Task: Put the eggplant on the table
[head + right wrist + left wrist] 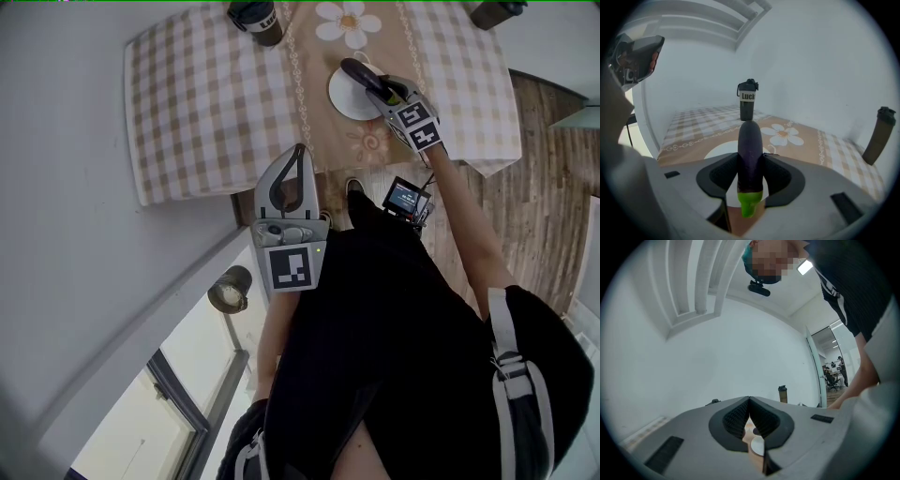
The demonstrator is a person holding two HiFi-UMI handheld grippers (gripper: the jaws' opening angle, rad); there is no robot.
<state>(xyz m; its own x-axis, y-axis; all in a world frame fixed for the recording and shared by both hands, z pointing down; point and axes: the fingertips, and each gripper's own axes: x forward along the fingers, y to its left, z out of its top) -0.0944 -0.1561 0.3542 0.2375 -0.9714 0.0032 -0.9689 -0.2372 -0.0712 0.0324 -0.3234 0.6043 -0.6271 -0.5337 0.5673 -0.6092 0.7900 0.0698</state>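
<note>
Right gripper view: eggplant (750, 147), glossy dark purple with a bright green stem end nearest the camera, pinched between the right claw (750, 169) pads. Head view puts it over the white plate (343, 103) on the checked table (197, 103); contact unclear. Dark bottle (747, 101) behind, label reads "Luck", rest hidden. Left claw (749, 418) pressed together, empty.

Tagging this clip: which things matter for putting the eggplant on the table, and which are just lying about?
In the job: eggplant, right gripper shut on it, table.
Lying about: white plate, labelled tumbler, dark bottle, left gripper shut and empty.
</note>
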